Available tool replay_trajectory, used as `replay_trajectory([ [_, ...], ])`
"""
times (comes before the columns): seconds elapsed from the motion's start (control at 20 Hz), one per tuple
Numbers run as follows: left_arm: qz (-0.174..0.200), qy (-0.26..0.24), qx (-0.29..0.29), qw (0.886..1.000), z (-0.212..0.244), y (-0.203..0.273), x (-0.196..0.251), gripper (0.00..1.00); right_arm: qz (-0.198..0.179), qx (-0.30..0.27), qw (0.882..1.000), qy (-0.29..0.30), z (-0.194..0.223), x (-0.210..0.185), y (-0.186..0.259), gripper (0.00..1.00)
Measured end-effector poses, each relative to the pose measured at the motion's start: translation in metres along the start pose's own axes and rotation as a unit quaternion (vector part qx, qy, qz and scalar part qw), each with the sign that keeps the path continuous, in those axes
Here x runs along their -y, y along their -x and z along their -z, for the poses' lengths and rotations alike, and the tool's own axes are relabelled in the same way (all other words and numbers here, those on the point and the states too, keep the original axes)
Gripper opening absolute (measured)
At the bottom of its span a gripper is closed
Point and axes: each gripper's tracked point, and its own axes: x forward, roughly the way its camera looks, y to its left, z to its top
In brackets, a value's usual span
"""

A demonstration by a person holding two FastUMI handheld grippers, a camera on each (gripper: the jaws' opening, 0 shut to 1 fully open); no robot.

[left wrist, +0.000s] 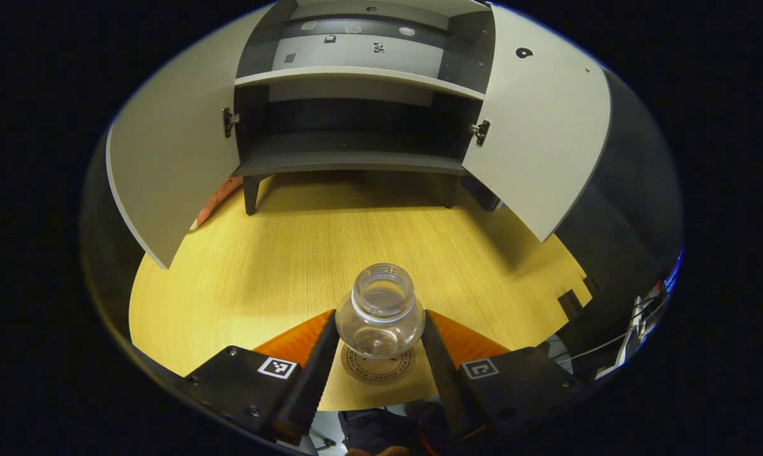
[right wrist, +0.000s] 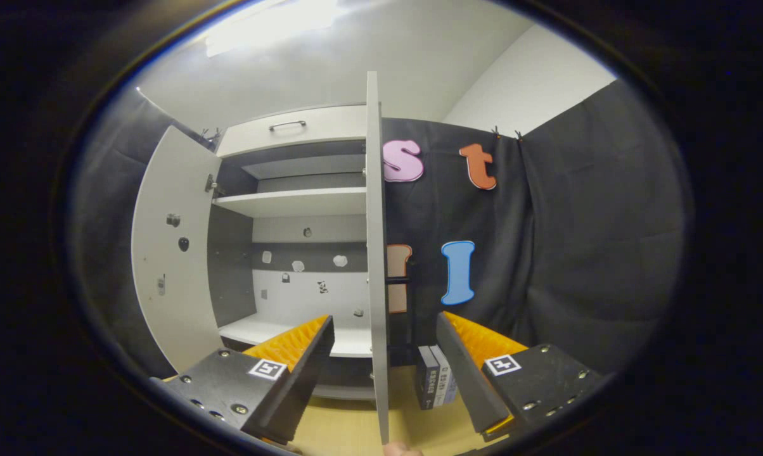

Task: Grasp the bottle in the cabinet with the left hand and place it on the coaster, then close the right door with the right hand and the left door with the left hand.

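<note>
A clear, empty glass bottle (left wrist: 381, 310) stands upright on a round brown coaster (left wrist: 376, 371) on the wooden table. My left gripper (left wrist: 379, 315) is shut on the bottle, one finger against each side. Behind it, the cabinet (left wrist: 356, 73) stands with its left door (left wrist: 172, 158) and right door (left wrist: 540, 126) swung open. In the right gripper view, the right door (right wrist: 374, 221) is seen edge-on between the fingers of my right gripper (right wrist: 384, 318), which is open and not touching it. The left door (right wrist: 169, 266) stands wide open there.
The cabinet stands on short legs at the back of the yellow wooden table (left wrist: 293, 266). Its shelves (right wrist: 293, 201) hold nothing but small stickers on the back wall. A few books (right wrist: 435, 375) stand to the right of the cabinet. A hand shows at the bottom edge.
</note>
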Motion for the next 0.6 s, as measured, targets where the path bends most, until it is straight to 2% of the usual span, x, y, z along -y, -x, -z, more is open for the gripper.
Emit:
replay_trajectory([
  [0.25, -0.001, -0.002, 0.013, 1.0, -0.005, 0.002, 0.001, 0.8, 0.001, 0.0, 1.0, -0.003, 0.0, 0.0, 0.002, 0.98],
  [0.4, -0.012, -0.005, 0.023, 1.0, -0.009, 0.006, -0.003, 0.87, 0.0, 0.001, 1.0, -0.002, 0.001, 0.0, 0.002, 0.98],
  [0.55, 0.001, -0.008, 0.023, 1.0, -0.011, 0.01, 0.002, 0.89, -0.001, -0.001, 1.0, -0.002, 0.001, -0.001, 0.002, 0.98],
  [0.6, 0.004, -0.014, 0.018, 1.0, -0.011, 0.012, 0.004, 0.95, -0.002, -0.001, 1.0, -0.003, 0.002, -0.001, 0.003, 0.98],
])
